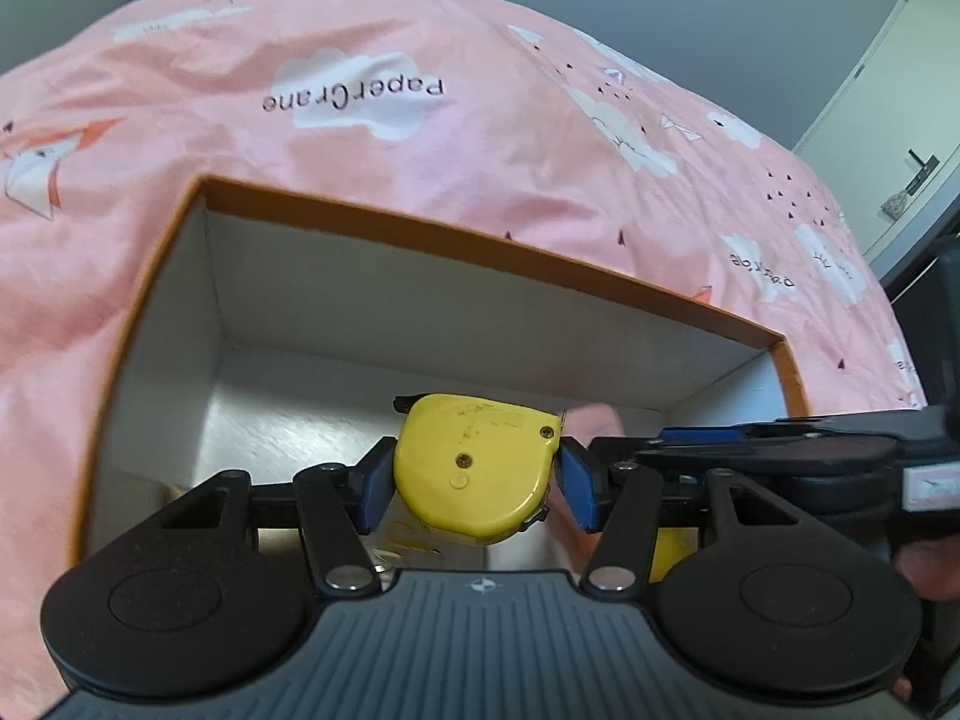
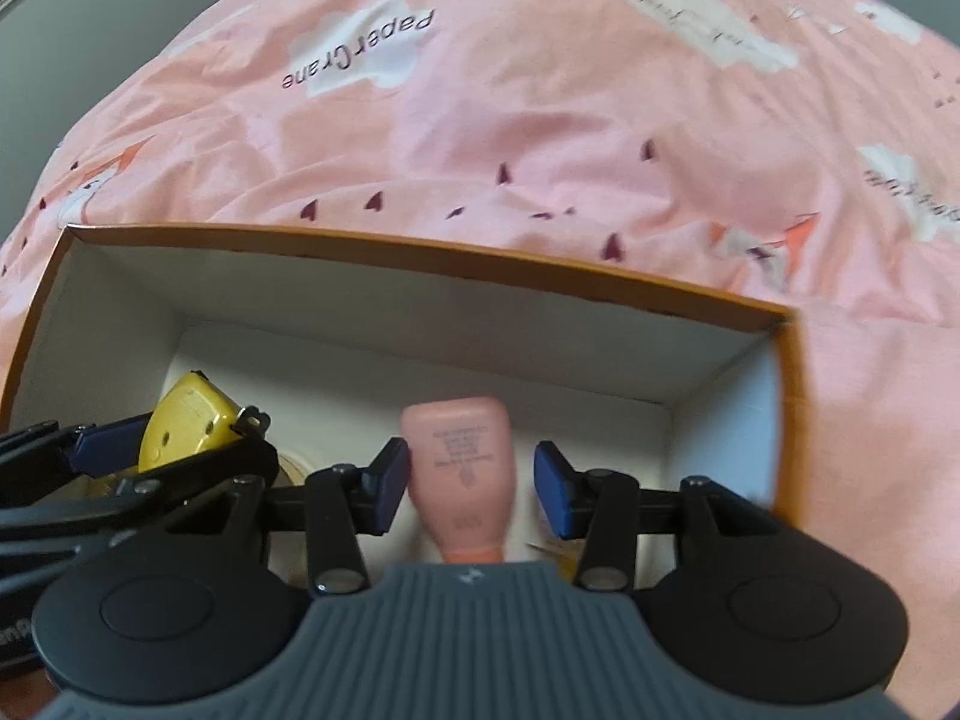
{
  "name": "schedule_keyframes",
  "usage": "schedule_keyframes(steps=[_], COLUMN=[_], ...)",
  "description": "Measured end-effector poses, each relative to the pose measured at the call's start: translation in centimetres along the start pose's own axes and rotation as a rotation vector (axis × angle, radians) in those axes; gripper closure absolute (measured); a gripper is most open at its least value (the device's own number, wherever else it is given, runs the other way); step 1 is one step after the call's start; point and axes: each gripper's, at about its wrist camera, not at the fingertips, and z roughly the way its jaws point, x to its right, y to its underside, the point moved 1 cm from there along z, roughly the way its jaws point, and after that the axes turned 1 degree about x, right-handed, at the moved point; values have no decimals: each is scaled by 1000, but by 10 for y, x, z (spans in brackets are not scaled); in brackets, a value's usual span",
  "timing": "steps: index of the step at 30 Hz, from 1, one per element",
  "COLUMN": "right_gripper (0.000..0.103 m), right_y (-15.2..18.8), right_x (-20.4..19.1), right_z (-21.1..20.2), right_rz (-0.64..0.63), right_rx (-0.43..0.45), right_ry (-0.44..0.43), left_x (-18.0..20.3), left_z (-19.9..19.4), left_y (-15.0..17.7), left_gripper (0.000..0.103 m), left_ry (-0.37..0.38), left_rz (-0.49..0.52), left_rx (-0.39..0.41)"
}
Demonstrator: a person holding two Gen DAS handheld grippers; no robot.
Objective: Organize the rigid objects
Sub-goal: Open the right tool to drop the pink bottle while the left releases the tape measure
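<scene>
A: What has the left gripper [image 1: 474, 474] got?

B: A yellow tape measure [image 1: 474, 468]. The blue pads [image 1: 375, 489] press on both of its sides, so the jaws stand about half spread, pinched on the case. It hangs inside the open box [image 1: 456, 240], above the white floor, and the black hook tip pokes out at the upper left of the case.

A: And the right gripper [image 2: 471, 483]?

B: A pink tube [image 2: 462, 468] stands between its jaws, flat crimped end pointing away from the camera, cap end toward it. The left pad touches the tube's side. On the other side a gap shows between the tube and the blue pad [image 2: 552, 498], so I cannot tell whether it is really clamped.

A: Where is that tube relative to the box?

B: Within its walls, over the floor near the middle. From the right wrist view the tape measure sits to the left of it, with the left gripper's fingers around it.

A: What does the box rest on?

B: A pink bedspread [image 1: 420, 138] printed with white clouds, and the box has an orange rim and a white inside
</scene>
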Motion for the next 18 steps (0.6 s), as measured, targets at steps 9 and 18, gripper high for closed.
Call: schedule_keyframes(steps=[9, 18], right_gripper=[52, 57], right_y=[20, 29], right_x=[10, 11], right_z=[-36, -39], right_rz=[-81, -128], right_rx=[73, 85], right_ry=[73, 125], left_x=[17, 20], left_z=[13, 23], left_y=[10, 10], left_gripper=[38, 39], left_ry=[1, -12], left_rz=[103, 97], left_rx=[-40, -91])
